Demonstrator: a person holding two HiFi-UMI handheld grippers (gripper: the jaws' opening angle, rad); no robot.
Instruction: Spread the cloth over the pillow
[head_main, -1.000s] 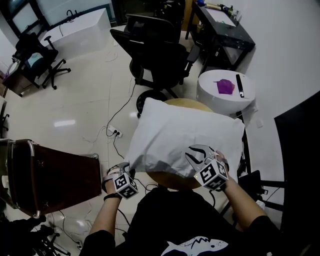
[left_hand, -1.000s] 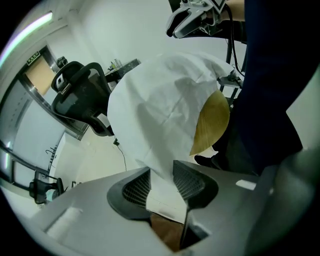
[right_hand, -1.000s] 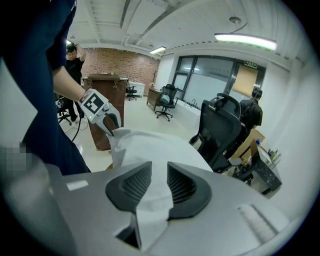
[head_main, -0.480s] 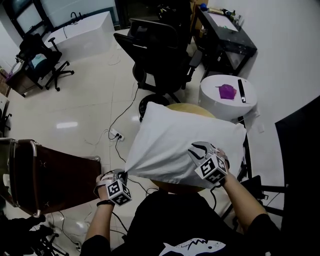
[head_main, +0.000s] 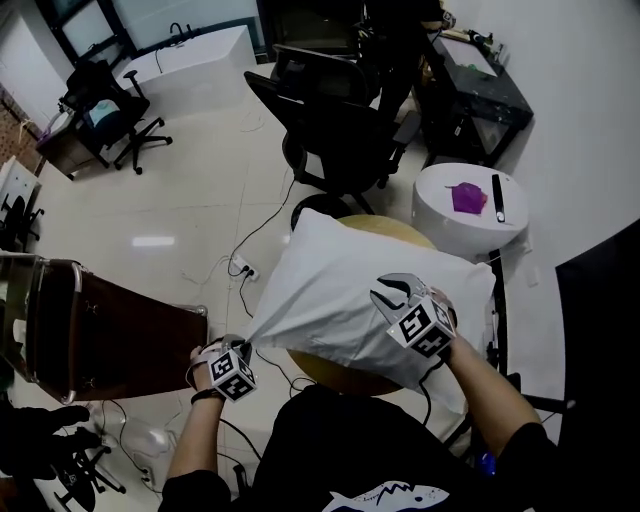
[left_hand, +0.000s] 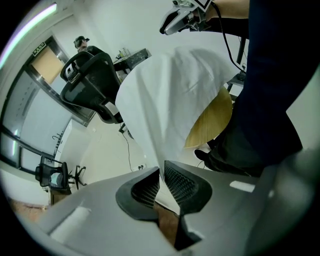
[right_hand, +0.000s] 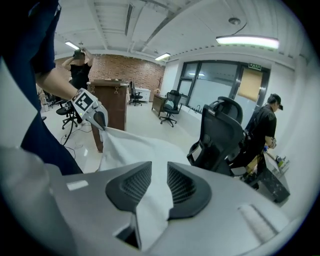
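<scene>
Head view: a second ago my left gripper (head_main: 243, 348) was open beside the near-left corner of the white fabric cloth (head_main: 340, 285). Now it is clamped on that corner and has drawn it out past the round wooden table (head_main: 385, 222), pulling it taut. One corner is secured, so I judge spreading can start. I can't separate the pillow underneath, white on white. My right gripper (head_main: 397, 292) is over the cloth's near-right part.

Left gripper view: pads pinch a thin cloth edge.

Right gripper view: jaws apart, cloth runs between them, no squeeze visible.

Around: black office chair (head_main: 335, 120) behind the table, white round stand (head_main: 470, 225). The brown panel (head_main: 110, 335) near my left gripper could block a longer pull.
</scene>
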